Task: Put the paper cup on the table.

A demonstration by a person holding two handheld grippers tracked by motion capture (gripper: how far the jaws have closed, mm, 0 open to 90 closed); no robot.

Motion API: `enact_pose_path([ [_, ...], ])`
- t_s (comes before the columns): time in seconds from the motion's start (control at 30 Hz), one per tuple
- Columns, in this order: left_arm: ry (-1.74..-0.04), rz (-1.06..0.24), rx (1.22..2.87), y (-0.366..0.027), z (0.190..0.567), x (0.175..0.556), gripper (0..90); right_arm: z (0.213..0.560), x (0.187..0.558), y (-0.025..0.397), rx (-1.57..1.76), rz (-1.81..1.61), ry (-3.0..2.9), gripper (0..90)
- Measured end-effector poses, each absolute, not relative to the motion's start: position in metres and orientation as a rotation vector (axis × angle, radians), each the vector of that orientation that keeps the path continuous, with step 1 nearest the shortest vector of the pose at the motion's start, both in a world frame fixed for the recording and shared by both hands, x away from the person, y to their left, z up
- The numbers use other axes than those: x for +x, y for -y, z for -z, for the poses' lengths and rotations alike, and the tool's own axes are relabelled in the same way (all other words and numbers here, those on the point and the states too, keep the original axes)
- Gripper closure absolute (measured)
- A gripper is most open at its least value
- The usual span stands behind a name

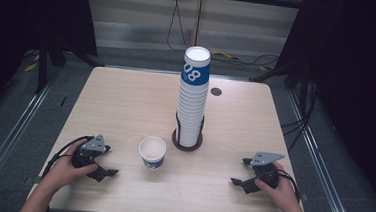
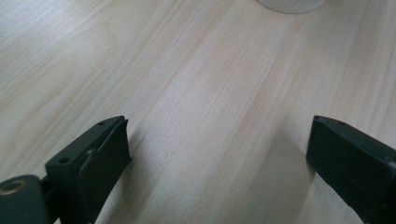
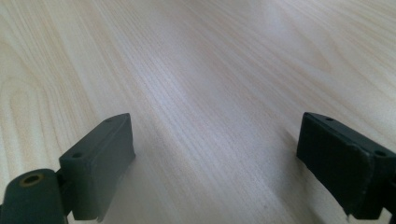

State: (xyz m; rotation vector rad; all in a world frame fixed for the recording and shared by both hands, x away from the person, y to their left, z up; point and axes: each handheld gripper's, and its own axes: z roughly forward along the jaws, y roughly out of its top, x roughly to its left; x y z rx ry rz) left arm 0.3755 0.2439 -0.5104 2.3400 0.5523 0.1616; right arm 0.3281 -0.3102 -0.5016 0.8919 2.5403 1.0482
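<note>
Light wooden table with a tall stack of white paper cups, topmost cup banded blue, standing upright in a dark round holder near the centre. Single white paper cup with blue print, upright, apart from the stack and just to its near left; interior apparently empty. Left gripper resting low at the near-left edge, jaws spread wide with bare wood between them, nothing held; white cup base visible at the top of the left gripper view. Right gripper low at the near right, well apart from both cups, jaws likewise spread and empty. Likely risks: light single cup tipping or sliding if nudged by one jaw before closure; thin wall crushing under excess squeeze; tall stack toppling if struck during any lift toward it.
</note>
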Motion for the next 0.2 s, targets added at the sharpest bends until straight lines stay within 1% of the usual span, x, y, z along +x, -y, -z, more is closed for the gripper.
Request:
enact_pose_path([
  [0.2,-0.546,-0.154,2.327,-0.2434,0.5128,0.3766,1.3,0.5016,0.3281,0.3102,0.891,-1.048,-2.54,10.1],
])
